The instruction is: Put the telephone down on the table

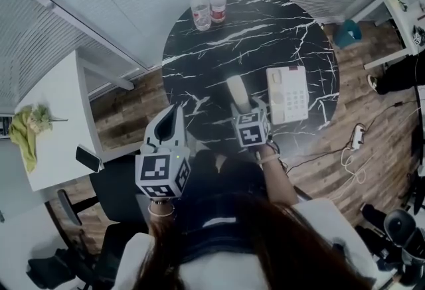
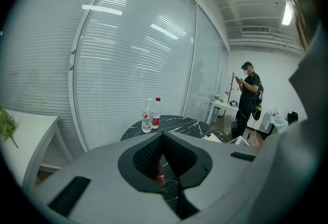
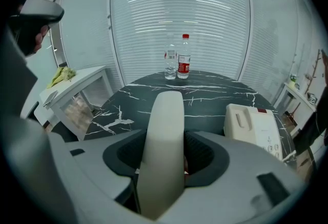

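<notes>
Handset (image 3: 163, 141) is not yet down: right gripper (image 3: 164, 166) clamps it over the table (image 3: 205, 99) beside the base (image 3: 256, 126); left gripper (image 2: 163, 159) closed, empty.

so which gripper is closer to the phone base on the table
Right. In the head view the right gripper, clamped on the handset, sits just left of the phone base. The left gripper is farther left, at the table edge.

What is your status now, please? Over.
Right gripper shut on cream plastic telephone handset, over black marble round table. Left gripper shut, empty. Cream telephone base lies right of handset.
</notes>
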